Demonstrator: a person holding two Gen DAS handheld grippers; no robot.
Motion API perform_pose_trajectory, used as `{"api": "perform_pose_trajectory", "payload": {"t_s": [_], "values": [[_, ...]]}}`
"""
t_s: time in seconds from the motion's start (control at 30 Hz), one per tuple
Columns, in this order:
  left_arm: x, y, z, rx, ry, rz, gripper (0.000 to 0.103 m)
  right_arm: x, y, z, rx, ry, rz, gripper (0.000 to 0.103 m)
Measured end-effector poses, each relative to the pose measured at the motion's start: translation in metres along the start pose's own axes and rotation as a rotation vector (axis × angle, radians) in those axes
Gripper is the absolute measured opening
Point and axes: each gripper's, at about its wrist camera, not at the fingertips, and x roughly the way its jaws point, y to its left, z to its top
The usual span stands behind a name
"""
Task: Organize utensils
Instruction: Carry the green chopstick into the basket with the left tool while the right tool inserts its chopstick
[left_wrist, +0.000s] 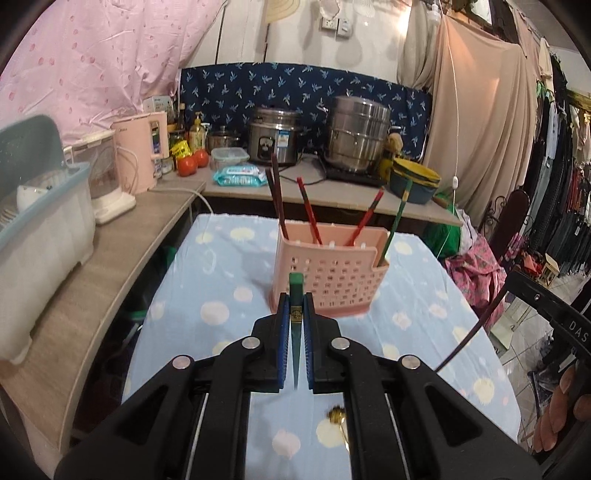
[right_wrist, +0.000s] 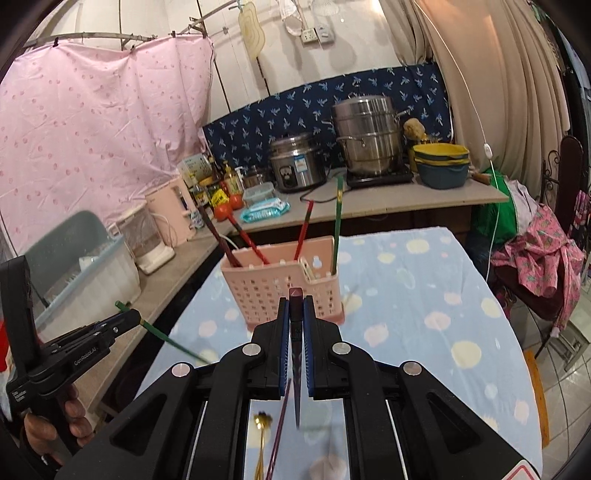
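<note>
Left tool (left_wrist: 296, 295) grips a green chopstick (left_wrist: 296, 291); right tool (right_wrist: 296, 297) grips a dark chopstick (right_wrist: 296, 295). The pink holder (left_wrist: 328, 273) stands just ahead, open counter (left_wrist: 207, 280) either side.

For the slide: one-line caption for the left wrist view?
Left gripper clamps a green chopstick before the pink holder on the table.

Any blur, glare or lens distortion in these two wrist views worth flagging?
Left wrist: fisheye bends the wooden counter edge; bright glare at the top near the wall socket; the small gold object on the tablecloth is smeared. Right wrist: dark vignette corners; the pink perforated utensil basket is sharp, while the gold object is blurred.
</note>
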Motion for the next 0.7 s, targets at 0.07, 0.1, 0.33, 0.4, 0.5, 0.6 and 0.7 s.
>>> {"api": "perform_pose_trajectory", "payload": {"t_s": [0.07, 0.1, 0.33, 0.4, 0.5, 0.6, 0.7], "values": [[0.001, -0.001, 0.014, 0.004, -0.029, -0.001, 0.007, 0.004, 0.001, 0.013, 0.004, -0.019, 0.008, 0.007], [0.001, -0.002, 0.022, 0.005, -0.044, -0.001, 0.007, 0.006, 0.001, 0.019, 0.005, -0.03, 0.011, 0.007], [0.001, -0.005, 0.079, 0.002, -0.158, -0.008, 0.007, 0.016, 0.002, 0.074, 0.028, -0.138, 0.035, 0.007], [0.001, -0.007, 0.096, 0.0, -0.192, -0.012, 0.007, 0.02, 0.002, 0.091, 0.036, -0.166, 0.045, 0.007], [0.003, -0.01, 0.122, 0.002, -0.245, -0.02, 0.007, 0.028, 0.006, 0.115, 0.04, -0.207, 0.055, 0.007], [0.008, -0.014, 0.141, 0.003, -0.277, -0.023, 0.007, 0.039, 0.009, 0.136, 0.038, -0.242, 0.058, 0.007], [0.016, -0.017, 0.154, -0.002, -0.31, -0.027, 0.007, 0.052, 0.012, 0.152, 0.043, -0.265, 0.057, 0.007]]}}
